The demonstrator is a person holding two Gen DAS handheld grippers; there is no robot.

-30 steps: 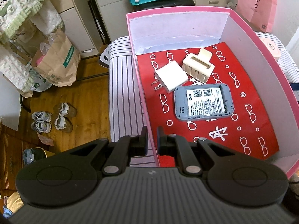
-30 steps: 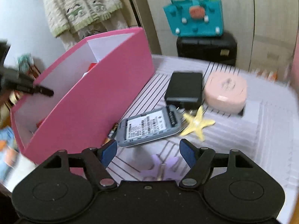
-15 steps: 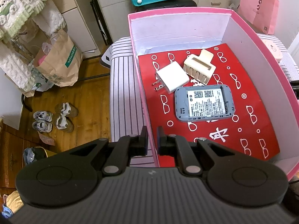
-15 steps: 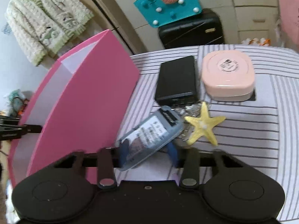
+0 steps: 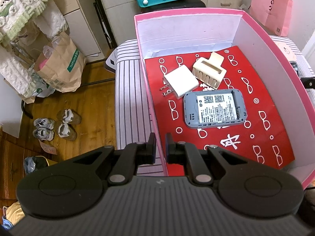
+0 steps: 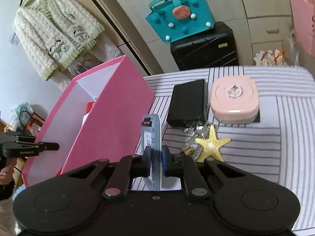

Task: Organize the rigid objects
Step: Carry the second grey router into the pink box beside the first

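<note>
My left gripper (image 5: 160,146) is shut on the near left wall of the pink box (image 5: 189,31). On the box's red lining lie a white charger (image 5: 181,82), a beige hair clip (image 5: 209,71) and a grey router (image 5: 214,108). In the right wrist view my right gripper (image 6: 156,161) is closing its jaws on a second grey router (image 6: 151,129), which stands on edge between the pads, just right of the pink box (image 6: 110,108). A black power bank (image 6: 188,102), a pink case (image 6: 234,100), keys (image 6: 194,135) and a yellow starfish (image 6: 211,143) lie on the striped cloth.
The striped table (image 6: 285,137) ends close behind the items, with a black suitcase (image 6: 204,45) and teal bag (image 6: 179,13) beyond. Left of the table is wooden floor with a paper bag (image 5: 61,64) and shoes (image 5: 55,125). The left gripper's tips (image 6: 39,146) show at the box's left.
The right gripper's jaws have closed on the grey router, and it now stands on edge, off the cloth. The left gripper kept its hold on the box wall.
</note>
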